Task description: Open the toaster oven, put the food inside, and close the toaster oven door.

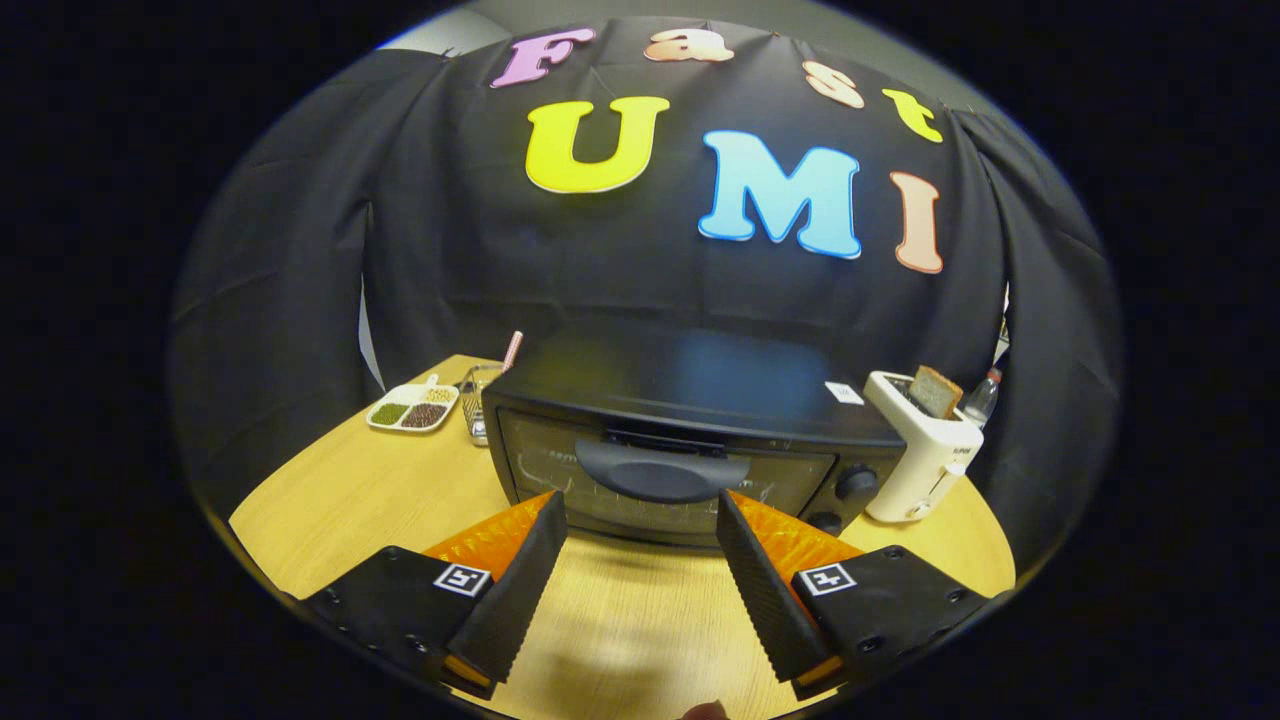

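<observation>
A black toaster oven (690, 440) stands on the wooden table (340, 500), just ahead of my fingers. Its glass door is shut, with a wide dark handle (662, 475) across the top of the door. Two knobs (856, 484) sit on the oven's right side. My gripper (640, 515) is open, its fingertips spread to about the handle's width, a little below and in front of it. Nothing is between the fingers. To the right of the oven, a slice of bread (934, 390) sticks up from a white toaster (925, 450).
Left of the oven stand a clear glass (480, 400) with a pink straw and a white divided dish (412, 408) of beans. A small bottle (982, 398) stands behind the white toaster. Bare tabletop lies beneath my fingers.
</observation>
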A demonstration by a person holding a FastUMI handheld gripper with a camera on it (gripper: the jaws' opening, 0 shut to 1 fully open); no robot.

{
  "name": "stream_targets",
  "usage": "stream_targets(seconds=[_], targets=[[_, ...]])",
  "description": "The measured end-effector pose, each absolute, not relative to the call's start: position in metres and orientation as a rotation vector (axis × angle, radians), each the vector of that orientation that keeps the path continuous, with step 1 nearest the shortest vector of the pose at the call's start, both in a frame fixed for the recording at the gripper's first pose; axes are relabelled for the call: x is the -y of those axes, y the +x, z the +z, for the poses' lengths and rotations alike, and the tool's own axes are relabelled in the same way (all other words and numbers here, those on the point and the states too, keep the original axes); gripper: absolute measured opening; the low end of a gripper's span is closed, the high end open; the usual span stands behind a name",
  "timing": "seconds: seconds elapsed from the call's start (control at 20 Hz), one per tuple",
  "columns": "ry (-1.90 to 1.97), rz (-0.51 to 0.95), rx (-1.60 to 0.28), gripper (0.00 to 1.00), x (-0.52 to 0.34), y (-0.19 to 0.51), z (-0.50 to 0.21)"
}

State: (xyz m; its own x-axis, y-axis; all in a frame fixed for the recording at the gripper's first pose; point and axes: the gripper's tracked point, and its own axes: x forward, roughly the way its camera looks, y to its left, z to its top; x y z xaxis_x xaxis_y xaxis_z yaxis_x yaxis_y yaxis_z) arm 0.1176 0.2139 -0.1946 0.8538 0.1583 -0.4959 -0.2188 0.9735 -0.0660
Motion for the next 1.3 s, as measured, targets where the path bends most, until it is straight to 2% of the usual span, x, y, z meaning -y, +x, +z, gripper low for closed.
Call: stream_targets(seconds=[0.3,0.6,1.0,1.3], targets=[[-0.133,0.218,-0.339,0.98,-0.182,0.074,-0.125],[-0.093,0.156,-0.246,0.98,-0.105,0.029,-0.073],[-0.095,0.066,-0.21,0.98,0.007,0.003,-0.053],[-0.094,0.068,-0.174,0.98,0.065,-0.006,-0.053]])
